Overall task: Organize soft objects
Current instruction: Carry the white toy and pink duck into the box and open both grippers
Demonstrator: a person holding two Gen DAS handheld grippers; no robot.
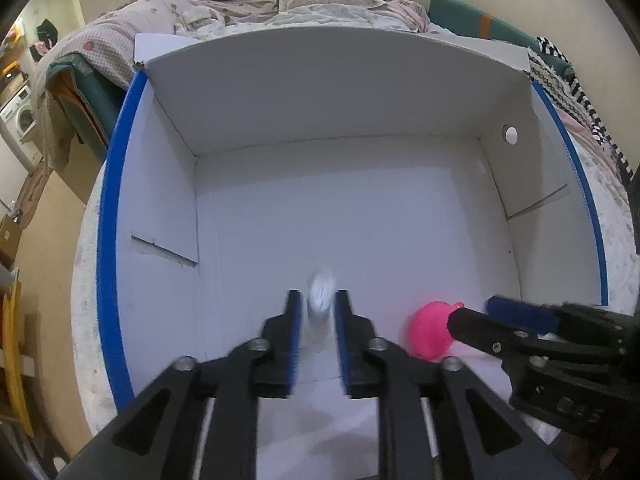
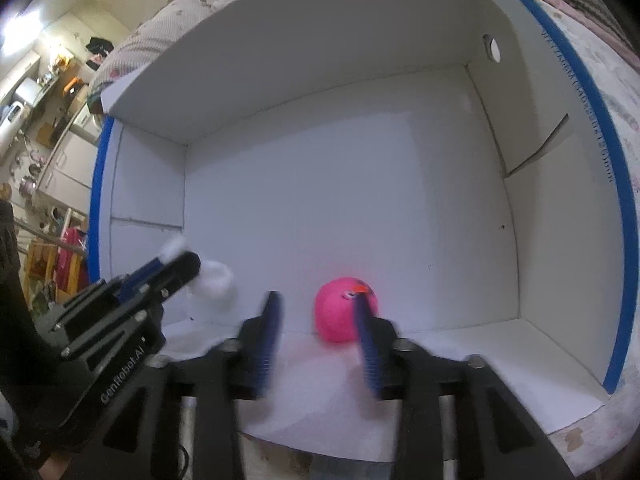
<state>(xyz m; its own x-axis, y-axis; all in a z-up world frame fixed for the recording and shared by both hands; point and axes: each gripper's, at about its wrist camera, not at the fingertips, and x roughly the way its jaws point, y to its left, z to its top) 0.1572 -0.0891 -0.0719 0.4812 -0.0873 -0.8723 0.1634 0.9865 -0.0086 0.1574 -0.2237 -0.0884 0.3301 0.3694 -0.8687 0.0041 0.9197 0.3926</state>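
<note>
**Both claws inside the box: white fluff in the left, pink ball at the right**

Left claw (image 1: 316, 312): black frame, blue ribbed pads, jaws narrowly parted around a white fluffy cotton-like wad (image 1: 320, 294). The wad sits between the pads and bulges past the tips. The right wrist view shows it puffing out both sides of the fingers (image 2: 214, 278), so I judge it pinched. Blur keeps me from confirming firm contact on both pads.

Right claw (image 2: 318, 312): jaws wide apart, holding nothing. Its right pad overlaps the bright pink round plush ball with a small orange tuft and a dark eye mark (image 2: 346, 310). Whether it's touching or just in front, I can't tell. The ball rests on the box floor near the front edge, to the right of the white wad.

Handling, as a judgement:
- Both items look very light and compressible, with a fuzzy, non-slip surface and nothing fragile.
- The wad has no fixed shape, so grip it through the bulk, because a pinch at loose fibres would likely pull strands free.
- The ball could roll off a one-sided nudge, so straddle its widest part and close gently.

Further back is the white cardboard box with blue-edged rim (image 1: 112, 208), with smooth matte walls, slit tabs in the side panels and a round hole in the right wall. Behind it is a bed with a rumpled floral quilt (image 1: 224, 4).
</note>
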